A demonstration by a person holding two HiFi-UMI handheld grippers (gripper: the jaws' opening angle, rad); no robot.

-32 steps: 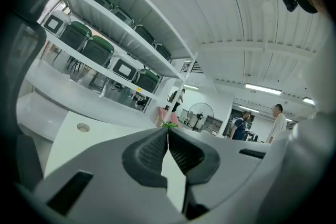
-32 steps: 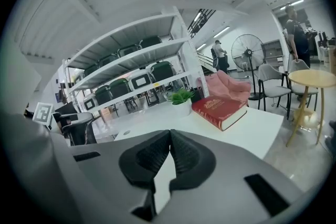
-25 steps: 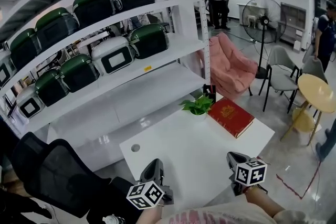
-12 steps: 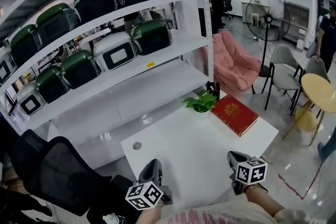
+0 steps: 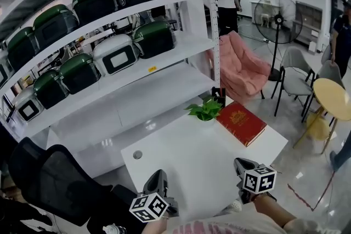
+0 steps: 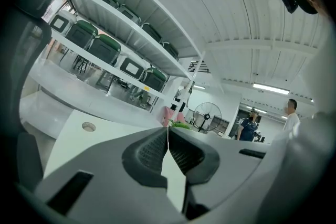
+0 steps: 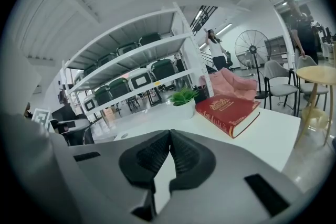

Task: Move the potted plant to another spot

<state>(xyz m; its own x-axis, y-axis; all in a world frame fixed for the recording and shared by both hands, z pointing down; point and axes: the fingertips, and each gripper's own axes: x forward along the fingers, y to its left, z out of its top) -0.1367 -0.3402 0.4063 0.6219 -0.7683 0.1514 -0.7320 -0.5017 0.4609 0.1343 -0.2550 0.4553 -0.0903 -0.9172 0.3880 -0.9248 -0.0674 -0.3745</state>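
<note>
A small green plant in a white pot [image 5: 205, 111] stands at the far edge of the white table [image 5: 186, 156], just left of a red book [image 5: 241, 122]. The right gripper view shows the same plant [image 7: 184, 100] and book [image 7: 228, 110] ahead of the jaws. My left gripper [image 5: 158, 179] hovers at the table's near left edge, jaws shut and empty [image 6: 167, 131]. My right gripper [image 5: 239, 164] is at the near right edge, also shut with nothing in it [image 7: 170, 136]. Both are well short of the plant.
White shelving [image 5: 109, 63] with green and white cases runs behind the table. A black office chair [image 5: 60, 183] sits at the left. A pink seat [image 5: 241, 68], a fan [image 5: 281, 13], grey chairs [image 5: 293, 79] and a round yellow table [image 5: 332, 97] stand at the right. People stand in the background.
The view has shifted slightly, with the table and plant drifting a little left and down. Both grippers stay shut near the table's near edge. A person in the background has moved.
</note>
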